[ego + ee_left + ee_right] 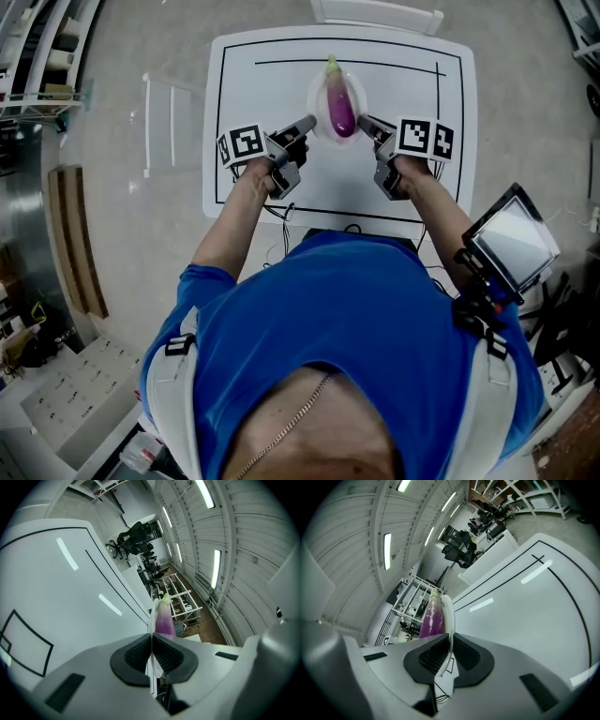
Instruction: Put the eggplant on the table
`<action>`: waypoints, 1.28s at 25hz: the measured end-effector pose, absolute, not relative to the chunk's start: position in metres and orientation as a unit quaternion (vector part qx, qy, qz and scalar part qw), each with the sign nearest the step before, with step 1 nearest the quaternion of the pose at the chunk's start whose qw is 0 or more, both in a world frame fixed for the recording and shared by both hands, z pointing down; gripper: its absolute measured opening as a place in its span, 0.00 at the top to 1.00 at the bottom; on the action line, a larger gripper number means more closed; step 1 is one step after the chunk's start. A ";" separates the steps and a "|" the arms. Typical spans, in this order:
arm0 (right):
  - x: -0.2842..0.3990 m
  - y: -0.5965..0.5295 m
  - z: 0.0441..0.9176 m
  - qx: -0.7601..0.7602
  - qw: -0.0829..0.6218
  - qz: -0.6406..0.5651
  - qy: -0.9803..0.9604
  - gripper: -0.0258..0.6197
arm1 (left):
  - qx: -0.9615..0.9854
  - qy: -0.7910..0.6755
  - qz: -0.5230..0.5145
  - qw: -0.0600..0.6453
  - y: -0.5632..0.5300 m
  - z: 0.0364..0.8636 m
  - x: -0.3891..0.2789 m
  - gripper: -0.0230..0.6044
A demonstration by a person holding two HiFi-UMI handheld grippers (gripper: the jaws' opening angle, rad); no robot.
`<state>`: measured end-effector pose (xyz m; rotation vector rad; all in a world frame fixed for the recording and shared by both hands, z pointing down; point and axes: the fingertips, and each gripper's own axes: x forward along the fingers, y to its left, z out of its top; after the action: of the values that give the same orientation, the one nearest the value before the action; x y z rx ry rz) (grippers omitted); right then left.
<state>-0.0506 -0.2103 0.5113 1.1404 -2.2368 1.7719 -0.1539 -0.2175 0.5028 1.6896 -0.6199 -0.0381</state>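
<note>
Here, a white plate (320,94) is pinched at opposite rims: the left gripper (307,123) and right gripper (365,121) are each clamped shut on its edge. The purple eggplant (341,111) is seen lying on it, over the white table (281,187).

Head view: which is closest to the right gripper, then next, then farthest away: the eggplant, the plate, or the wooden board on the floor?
1. The plate: its right rim is pinched in the right gripper's jaws.
2. The eggplant: lying in the middle of the plate.
3. The wooden board: far off at the left.
</note>
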 end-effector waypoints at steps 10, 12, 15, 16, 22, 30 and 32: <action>-0.026 -0.225 0.520 0.384 0.038 0.576 -0.720 0.92 | 0.740 -0.255 0.009 0.622 -0.236 0.514 -0.127 0.93; -0.024 -0.235 0.523 0.385 0.040 0.577 -0.719 0.92 | 0.739 -0.255 0.012 0.623 -0.246 0.517 -0.126 0.93; -0.032 -0.269 0.533 0.383 0.045 0.580 -0.717 0.92 | 0.737 -0.259 0.016 0.624 -0.280 0.526 -0.133 0.93; -0.036 -0.283 0.539 0.382 0.047 0.582 -0.716 0.92 | 0.736 -0.262 0.018 0.624 -0.294 0.532 -0.138 0.93; -0.042 -0.294 0.559 0.381 0.054 0.588 -0.712 0.91 | 0.733 -0.271 0.028 0.624 -0.305 0.551 -0.143 0.93; -0.041 -0.309 0.567 0.387 0.058 0.588 -0.708 0.91 | 0.732 -0.278 0.041 0.620 -0.321 0.557 -0.141 0.93; -0.041 -0.312 0.567 0.388 0.059 0.587 -0.708 0.91 | 0.733 -0.279 0.046 0.618 -0.325 0.558 -0.141 0.93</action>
<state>-0.0406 -0.3123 0.5674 1.1751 -2.1436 1.7777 -0.1409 -0.3245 0.5578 1.6871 -0.6425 0.1053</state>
